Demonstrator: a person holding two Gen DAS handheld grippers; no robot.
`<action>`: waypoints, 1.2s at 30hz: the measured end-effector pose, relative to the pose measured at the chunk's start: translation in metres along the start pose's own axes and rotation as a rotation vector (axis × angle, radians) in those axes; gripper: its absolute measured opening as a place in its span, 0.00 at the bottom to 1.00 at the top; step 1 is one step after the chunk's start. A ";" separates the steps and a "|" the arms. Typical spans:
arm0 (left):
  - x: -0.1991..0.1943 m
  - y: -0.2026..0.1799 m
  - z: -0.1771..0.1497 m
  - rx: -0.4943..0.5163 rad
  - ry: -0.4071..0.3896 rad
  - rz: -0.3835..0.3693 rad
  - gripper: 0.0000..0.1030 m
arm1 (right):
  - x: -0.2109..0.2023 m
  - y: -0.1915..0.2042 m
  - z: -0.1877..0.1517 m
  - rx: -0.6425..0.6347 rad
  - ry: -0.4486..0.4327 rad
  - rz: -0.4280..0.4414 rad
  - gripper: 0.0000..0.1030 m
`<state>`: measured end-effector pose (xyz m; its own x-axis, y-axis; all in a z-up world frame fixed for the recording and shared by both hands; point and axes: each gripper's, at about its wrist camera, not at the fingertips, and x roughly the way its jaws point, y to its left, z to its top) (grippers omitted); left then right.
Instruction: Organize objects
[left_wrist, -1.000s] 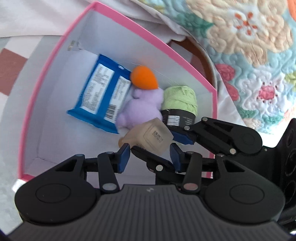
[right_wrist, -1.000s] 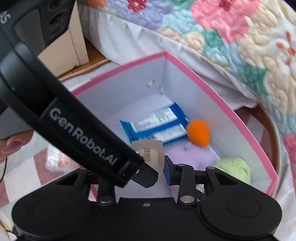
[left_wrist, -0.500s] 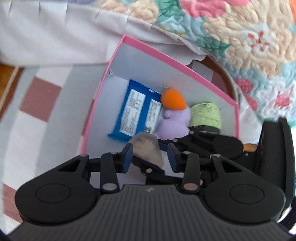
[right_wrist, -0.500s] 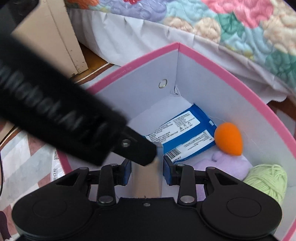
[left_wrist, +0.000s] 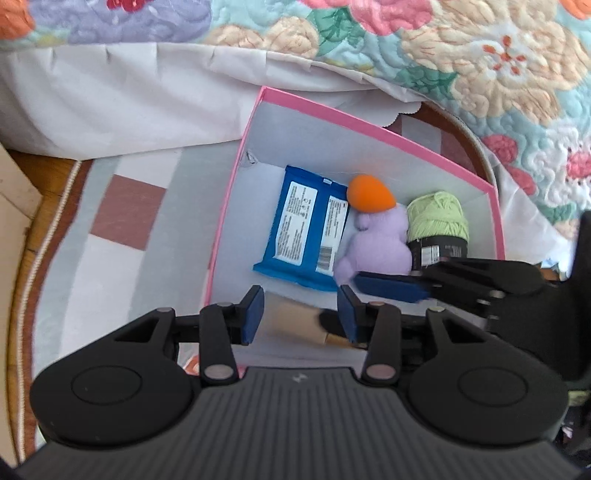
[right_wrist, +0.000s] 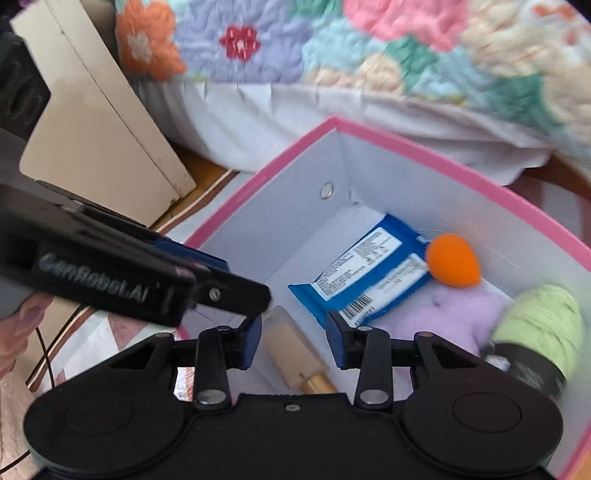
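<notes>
A pink box (left_wrist: 369, 127) with white walls holds a blue wipes packet (left_wrist: 306, 229), an orange sponge (left_wrist: 369, 194), a purple plush (left_wrist: 380, 247) and green yarn (left_wrist: 437, 218). A beige bottle (right_wrist: 291, 347) with a gold cap lies on the box floor at the near wall. My right gripper (right_wrist: 293, 332) straddles it with its jaws opening, and a gap shows on each side of the bottle. Above the same bottle (left_wrist: 291, 325) my left gripper (left_wrist: 301, 314) is also opening, with nothing pressed by its pads.
The box sits on a checked rug (left_wrist: 129, 210) beside a bed with a floral quilt (left_wrist: 480, 66) and a white skirt (left_wrist: 110, 99). A cream cabinet (right_wrist: 92, 122) stands at the left. A hand (right_wrist: 22, 321) holds the left gripper.
The bottle was clamped upright in my right gripper; now it lies on the box floor, free of the pads. My left gripper has drawn up and back from the box.
</notes>
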<state>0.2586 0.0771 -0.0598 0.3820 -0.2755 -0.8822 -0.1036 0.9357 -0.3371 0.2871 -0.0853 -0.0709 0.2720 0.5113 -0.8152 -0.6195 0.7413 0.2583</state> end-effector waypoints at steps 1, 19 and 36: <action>-0.004 -0.002 -0.002 0.008 0.003 0.006 0.42 | -0.009 0.004 -0.004 0.001 -0.016 -0.008 0.42; -0.114 -0.060 -0.054 0.166 -0.058 0.064 0.67 | -0.176 0.085 -0.042 -0.042 -0.182 -0.154 0.73; -0.151 -0.082 -0.112 0.211 0.011 0.012 0.76 | -0.234 0.133 -0.106 -0.111 -0.216 -0.176 0.87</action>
<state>0.1060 0.0170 0.0646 0.3714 -0.2654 -0.8897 0.0870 0.9640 -0.2513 0.0629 -0.1525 0.0992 0.5254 0.4690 -0.7099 -0.6226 0.7806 0.0549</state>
